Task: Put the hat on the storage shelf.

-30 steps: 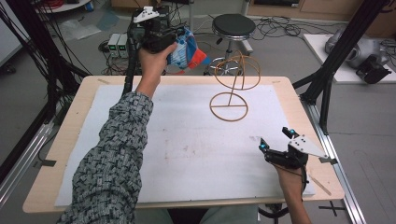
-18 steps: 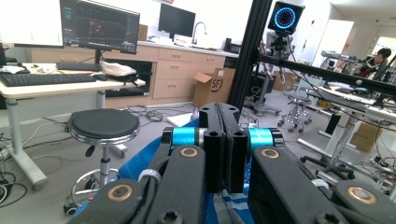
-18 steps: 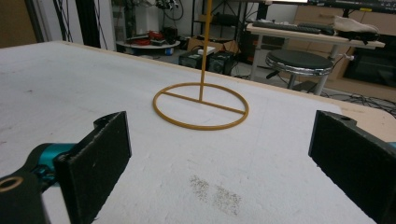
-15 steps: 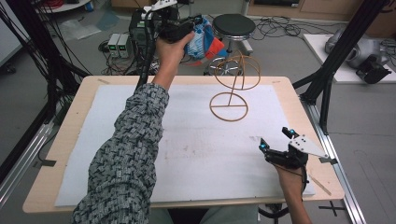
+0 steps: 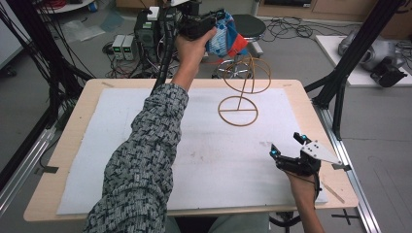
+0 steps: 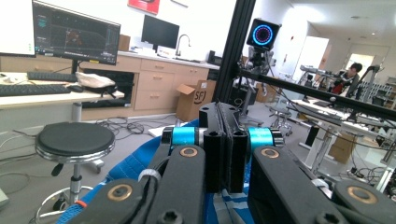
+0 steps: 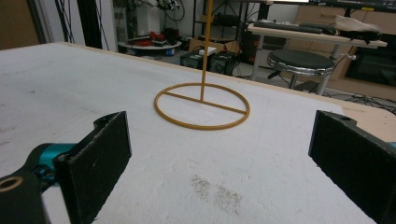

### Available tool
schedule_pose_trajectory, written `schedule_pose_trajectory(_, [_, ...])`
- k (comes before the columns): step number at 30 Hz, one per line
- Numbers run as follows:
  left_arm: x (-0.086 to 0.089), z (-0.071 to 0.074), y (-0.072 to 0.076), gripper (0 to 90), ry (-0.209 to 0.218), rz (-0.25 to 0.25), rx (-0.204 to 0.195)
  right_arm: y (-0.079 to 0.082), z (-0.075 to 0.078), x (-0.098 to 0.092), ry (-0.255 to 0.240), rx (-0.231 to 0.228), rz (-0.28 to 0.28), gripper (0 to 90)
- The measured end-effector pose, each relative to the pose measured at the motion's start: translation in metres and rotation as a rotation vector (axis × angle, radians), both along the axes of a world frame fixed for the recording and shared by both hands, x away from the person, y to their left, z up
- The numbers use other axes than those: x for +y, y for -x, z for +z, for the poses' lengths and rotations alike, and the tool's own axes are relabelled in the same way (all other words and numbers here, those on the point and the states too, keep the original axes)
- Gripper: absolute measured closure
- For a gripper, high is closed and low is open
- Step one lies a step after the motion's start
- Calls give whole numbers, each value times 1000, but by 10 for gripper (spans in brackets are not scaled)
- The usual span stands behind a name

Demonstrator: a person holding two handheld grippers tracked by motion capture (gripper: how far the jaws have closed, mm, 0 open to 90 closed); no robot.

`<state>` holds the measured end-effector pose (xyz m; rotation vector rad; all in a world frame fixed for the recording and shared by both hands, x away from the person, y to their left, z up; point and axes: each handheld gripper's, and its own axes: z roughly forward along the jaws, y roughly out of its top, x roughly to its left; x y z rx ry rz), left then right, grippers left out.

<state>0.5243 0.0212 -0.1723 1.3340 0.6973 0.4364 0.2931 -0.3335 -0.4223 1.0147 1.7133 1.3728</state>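
My left gripper (image 5: 203, 27) is raised beyond the table's far edge, shut on a blue, white and red cloth (image 5: 226, 39) that hangs to its right, just above the stand's top ring. In the left gripper view the jaws (image 6: 225, 122) press together and the blue checked cloth (image 6: 125, 169) bunches below them. A gold wire stand (image 5: 238, 110), a flat ring base with a post and an upper ring, sits on the white mat; its base (image 7: 201, 106) lies ahead of my right gripper (image 7: 219, 158). My right gripper (image 5: 286, 144) rests open and empty near the table's right front.
The white mat (image 5: 121, 121) covers most of the wooden table (image 5: 77, 116). Black frame posts (image 5: 340, 77) stand at the table's corners. A round black stool (image 5: 250, 23) stands behind the table, with cables and equipment boxes (image 5: 124, 47) on the floor.
My left hand has carried the cloth up and to the right, from beyond the far edge's middle to just above the stand's top ring. The right gripper has stayed still and open.
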Motion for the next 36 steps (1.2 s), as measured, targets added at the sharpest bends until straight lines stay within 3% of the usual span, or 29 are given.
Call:
schedule_pose_trajectory(6, [-4,4,2,884,7,-8,-12,0,0,0,4,1,2,48])
schedule_pose_trajectory(12, [-10,0,2,884,-16,-37,8,0,0,0,6,1,3,48])
schedule_pose_trajectory(20, [-26,-9,5,883,-96,-108,40,-1,0,1,9,-2,5,48])
schedule_pose_trajectory(23, [-34,-13,7,883,-144,-136,49,-1,-1,0,10,-2,6,48])
schedule_pose_trajectory(36, [-54,-25,14,884,-255,-190,67,-1,-1,2,7,7,7,48])
